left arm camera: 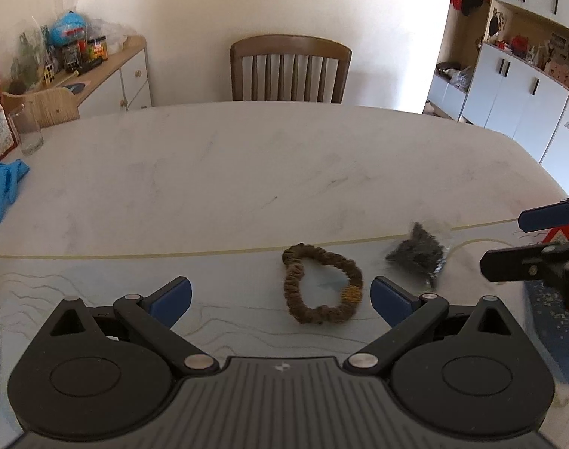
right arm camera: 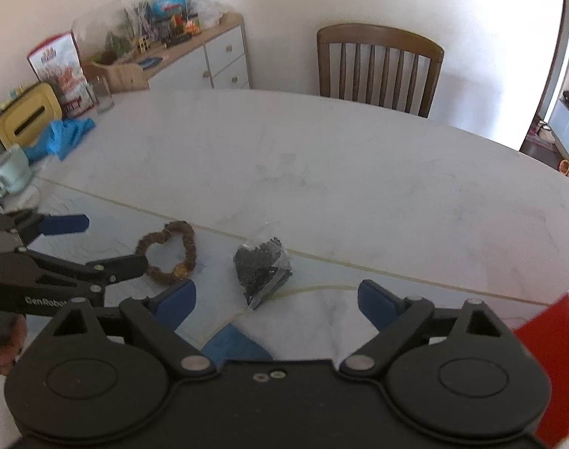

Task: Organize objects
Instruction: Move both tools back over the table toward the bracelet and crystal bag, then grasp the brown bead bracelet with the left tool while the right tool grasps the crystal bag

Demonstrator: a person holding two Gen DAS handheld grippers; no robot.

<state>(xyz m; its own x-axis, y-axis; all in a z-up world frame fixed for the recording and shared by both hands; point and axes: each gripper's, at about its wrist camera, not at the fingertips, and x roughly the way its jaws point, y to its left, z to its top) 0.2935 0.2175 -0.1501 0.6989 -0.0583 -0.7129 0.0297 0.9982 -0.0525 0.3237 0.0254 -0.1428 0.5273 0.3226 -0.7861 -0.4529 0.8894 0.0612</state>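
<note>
Approach step: left gripper (left arm camera: 280,299) and right gripper (right arm camera: 277,299) both wide open, empty. Brown fabric scrunchie (left arm camera: 322,286) and small black-filled plastic bag (right arm camera: 264,271) on white marble table (left arm camera: 247,172). Next: lower, close.

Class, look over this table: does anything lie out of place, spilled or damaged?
Nothing spilled or damaged. A crumpled blue cloth lies at the table's far left edge, and a brown fabric scrunchie and small clear bag of black bits lie loose.

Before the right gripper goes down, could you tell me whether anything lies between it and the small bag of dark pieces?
Nothing visible does. The right gripper is open, and the small bag of dark pieces lies just beyond it on bare table. The brown scrunchie lies off to the left.
</note>
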